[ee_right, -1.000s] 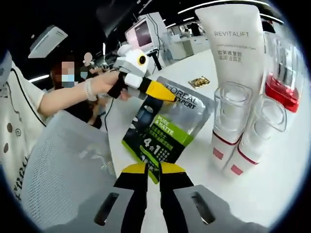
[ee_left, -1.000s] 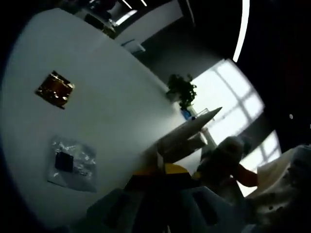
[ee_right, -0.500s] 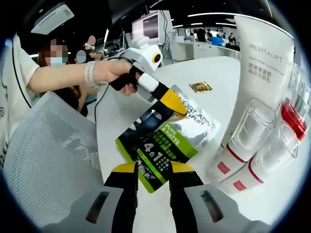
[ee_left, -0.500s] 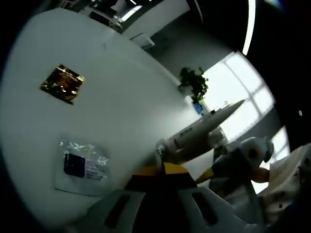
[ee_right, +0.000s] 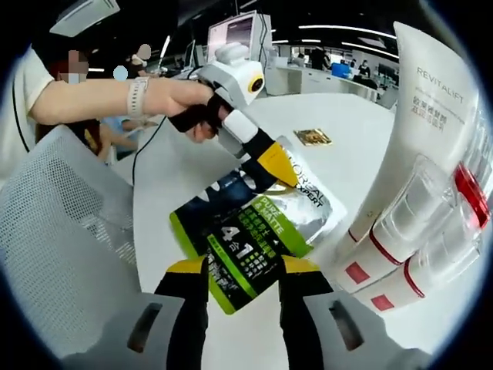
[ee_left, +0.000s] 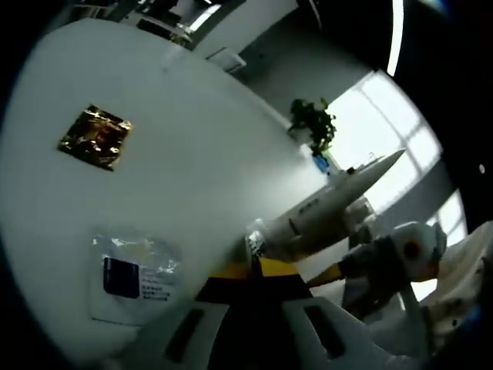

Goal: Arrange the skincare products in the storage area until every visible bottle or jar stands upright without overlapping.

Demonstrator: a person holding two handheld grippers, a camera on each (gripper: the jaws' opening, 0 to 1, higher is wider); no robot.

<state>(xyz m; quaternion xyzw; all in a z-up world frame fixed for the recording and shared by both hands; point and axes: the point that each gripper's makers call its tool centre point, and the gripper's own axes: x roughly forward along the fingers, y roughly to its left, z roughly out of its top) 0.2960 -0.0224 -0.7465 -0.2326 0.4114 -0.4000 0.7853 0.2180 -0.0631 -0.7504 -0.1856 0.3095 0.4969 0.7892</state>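
In the right gripper view, the green and silver sachet (ee_right: pixel 258 223) lies flat on the white bench (ee_right: pixel 339 146) at the centre of the frame, its long axis running from lower left to upper right. The right hand-held gripper (ee_right: pixel 243 289) has its yellow-tipped jaws spread apart on either side of the sachet's lower corner, not closed on it. The left hand-held gripper (ee_right: pixel 266 158) reaches in from the upper left and sits at the sachet's far, upper edge; its jaws look pressed together there, though I cannot tell for sure that they pinch the foil. So both hand-held grippers are at the sachet, one at each end. To the right of the frame the tall white tube (ee_right: pixel 427 116) and the clear-capped bottles (ee_right: pixel 404 239) stand close together. In the left gripper view, a gold packet (ee_left: pixel 94 136) and a clear pouch (ee_left: pixel 135 274) lie well apart on the bench.
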